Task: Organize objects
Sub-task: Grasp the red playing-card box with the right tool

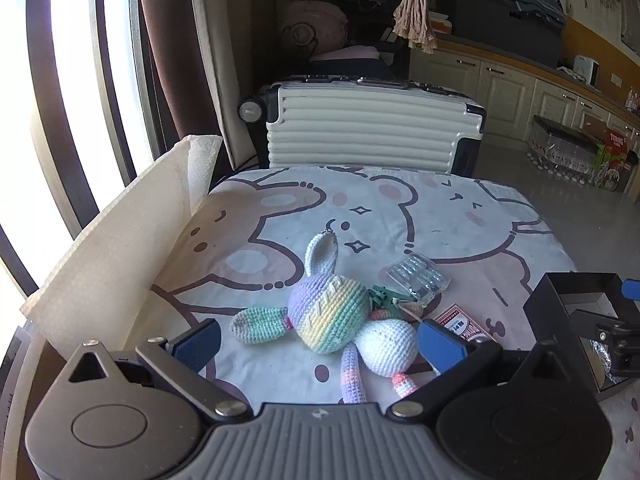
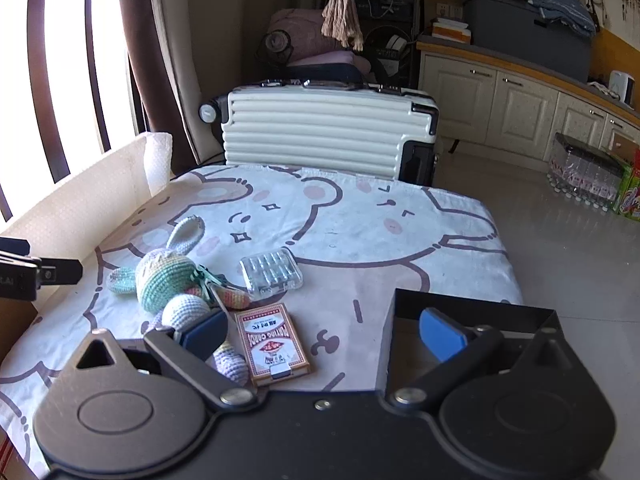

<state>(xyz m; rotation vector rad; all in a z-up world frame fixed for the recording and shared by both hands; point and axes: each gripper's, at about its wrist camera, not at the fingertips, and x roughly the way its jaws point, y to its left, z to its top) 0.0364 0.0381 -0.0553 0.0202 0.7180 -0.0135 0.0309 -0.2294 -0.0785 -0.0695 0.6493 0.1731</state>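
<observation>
A pastel crocheted bunny lies on the bear-print cloth, between the wide-apart fingers of my open left gripper. Behind it sit a clear plastic case and a red card pack. In the right wrist view the bunny, the clear case and the card pack lie left of centre. A black open box stands at the right. My right gripper is open, its left finger near the bunny's leg and its right finger over the box. The black box also shows at the right of the left wrist view.
The bear-print cloth covers a small table. A white foam sheet stands along its left edge. A cream ribbed suitcase stands behind the table. Cabinets and bottled-water packs line the right side, on a tiled floor.
</observation>
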